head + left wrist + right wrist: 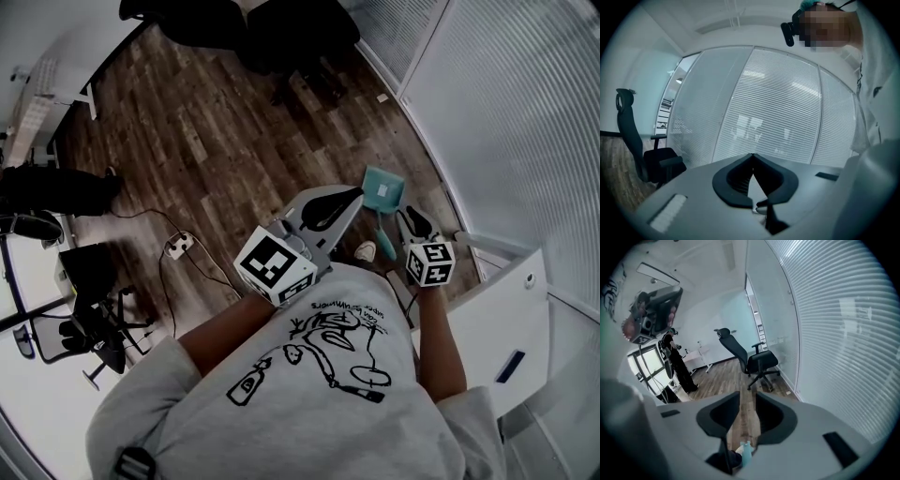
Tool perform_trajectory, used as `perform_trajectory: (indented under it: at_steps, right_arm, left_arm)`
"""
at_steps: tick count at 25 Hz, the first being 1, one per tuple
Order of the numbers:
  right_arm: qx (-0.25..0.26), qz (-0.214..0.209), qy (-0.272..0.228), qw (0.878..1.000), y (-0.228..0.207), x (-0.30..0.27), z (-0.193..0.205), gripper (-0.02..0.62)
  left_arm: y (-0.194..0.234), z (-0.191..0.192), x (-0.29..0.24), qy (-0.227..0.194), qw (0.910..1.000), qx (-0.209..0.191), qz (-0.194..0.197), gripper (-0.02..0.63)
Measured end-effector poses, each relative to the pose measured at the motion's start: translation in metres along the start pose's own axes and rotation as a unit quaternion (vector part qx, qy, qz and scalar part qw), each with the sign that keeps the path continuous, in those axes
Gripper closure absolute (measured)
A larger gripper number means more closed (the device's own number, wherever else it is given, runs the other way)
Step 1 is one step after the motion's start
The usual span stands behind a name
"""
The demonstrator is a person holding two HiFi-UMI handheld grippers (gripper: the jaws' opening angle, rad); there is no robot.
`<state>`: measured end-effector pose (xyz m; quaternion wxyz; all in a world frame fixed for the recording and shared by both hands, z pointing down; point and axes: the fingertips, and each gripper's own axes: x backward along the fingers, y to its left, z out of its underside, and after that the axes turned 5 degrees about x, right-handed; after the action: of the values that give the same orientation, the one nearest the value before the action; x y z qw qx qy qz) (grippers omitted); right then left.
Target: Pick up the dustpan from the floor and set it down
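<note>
The teal dustpan [382,187] lies on the wooden floor by the glass wall, its handle [382,232] pointing back toward me. My right gripper [411,218] hovers just right of that handle, apart from it. In the right gripper view its jaws [748,394] stand parted with bare floor showing through the gap, and the teal handle end [746,453] shows low down, below the jaws. My left gripper [353,194] is held out left of the dustpan. Its jaw tips [752,155] meet with nothing between them, facing the blinds.
A glass wall with blinds [525,122] runs along the right, with a white cabinet [511,319] beside me. Black office chairs [281,37] stand farther back. A power strip with cables [178,247] lies to the left. My shoe [366,251] is next to the handle.
</note>
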<state>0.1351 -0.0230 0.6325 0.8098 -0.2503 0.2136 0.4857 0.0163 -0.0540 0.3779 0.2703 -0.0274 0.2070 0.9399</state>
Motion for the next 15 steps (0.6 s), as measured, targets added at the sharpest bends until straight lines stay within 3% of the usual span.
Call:
perform_trajectory:
  at_steps: [15]
  right_arm:
    - [0.058, 0.074, -0.121, 0.988, 0.02, 0.097, -0.161, 0.514]
  left_arm:
    - [0.004, -0.01, -0.01, -0.009, 0.9999, -0.009, 0.001, 0.604]
